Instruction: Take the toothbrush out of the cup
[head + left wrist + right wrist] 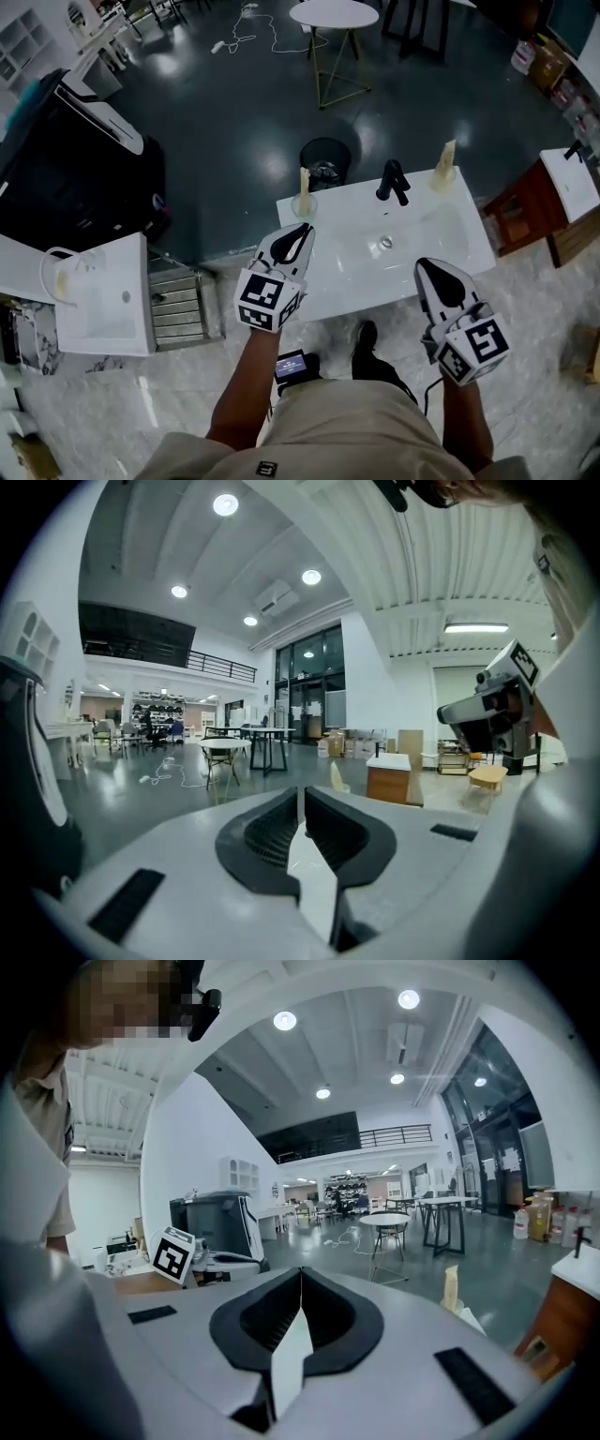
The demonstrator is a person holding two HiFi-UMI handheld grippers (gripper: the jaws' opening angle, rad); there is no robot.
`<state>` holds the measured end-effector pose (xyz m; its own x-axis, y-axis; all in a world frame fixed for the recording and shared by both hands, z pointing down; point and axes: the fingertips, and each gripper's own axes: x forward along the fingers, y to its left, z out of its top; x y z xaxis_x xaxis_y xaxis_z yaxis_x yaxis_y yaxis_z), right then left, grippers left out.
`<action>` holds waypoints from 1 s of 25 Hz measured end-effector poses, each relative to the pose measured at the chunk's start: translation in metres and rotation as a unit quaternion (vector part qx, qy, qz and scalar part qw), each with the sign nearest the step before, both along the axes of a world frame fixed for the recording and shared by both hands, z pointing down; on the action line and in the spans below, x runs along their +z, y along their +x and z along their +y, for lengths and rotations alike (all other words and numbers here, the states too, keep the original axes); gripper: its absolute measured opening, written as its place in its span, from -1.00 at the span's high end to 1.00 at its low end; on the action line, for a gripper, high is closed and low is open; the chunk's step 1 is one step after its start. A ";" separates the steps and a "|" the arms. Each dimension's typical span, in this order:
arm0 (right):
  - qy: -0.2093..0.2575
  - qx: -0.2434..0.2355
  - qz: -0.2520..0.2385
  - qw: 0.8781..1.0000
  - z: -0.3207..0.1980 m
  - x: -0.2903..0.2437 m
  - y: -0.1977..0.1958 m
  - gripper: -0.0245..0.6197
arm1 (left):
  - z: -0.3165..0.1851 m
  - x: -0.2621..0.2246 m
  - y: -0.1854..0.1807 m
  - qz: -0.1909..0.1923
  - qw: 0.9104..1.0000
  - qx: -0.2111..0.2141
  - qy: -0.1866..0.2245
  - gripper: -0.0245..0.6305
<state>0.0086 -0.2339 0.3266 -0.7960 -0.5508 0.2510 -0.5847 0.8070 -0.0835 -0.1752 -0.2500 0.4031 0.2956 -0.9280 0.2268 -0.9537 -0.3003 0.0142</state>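
A white washbasin [441, 246] with a black tap [392, 181] stands in front of me. A clear cup [303, 204] holding an upright cream toothbrush [304, 180] sits on its back left corner. A second cream toothbrush in a holder [444, 167] stands at the back right. My left gripper [302, 231] is shut and empty, just in front of the left cup. My right gripper [432, 266] is shut and empty over the basin's front right edge. The left gripper view shows closed jaws [300, 797] and a cream toothbrush [336, 776] beyond. The right gripper view shows closed jaws [300, 1277] and a toothbrush [452, 1288] ahead to the right.
A black waste bin [324, 159] stands behind the basin, and a round white table [333, 14] stands farther back. Another white basin [98, 300] is at the left, beside a metal rack [178, 300]. A wooden cabinet [525, 216] stands at the right.
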 end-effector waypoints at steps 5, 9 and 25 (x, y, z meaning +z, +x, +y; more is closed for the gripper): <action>-0.029 -0.027 0.016 0.999 -0.044 0.030 -0.002 0.90 | -0.062 0.048 -0.030 -0.009 0.997 -0.069 -0.034 0.74; -0.050 -0.046 0.032 0.997 -0.071 0.061 -0.001 0.90 | -0.105 0.093 -0.057 -0.013 0.991 -0.116 -0.067 0.54; -0.126 -0.062 0.070 0.988 -0.120 0.157 0.010 0.90 | -0.183 0.205 -0.088 -0.041 0.974 -0.165 -0.146 0.48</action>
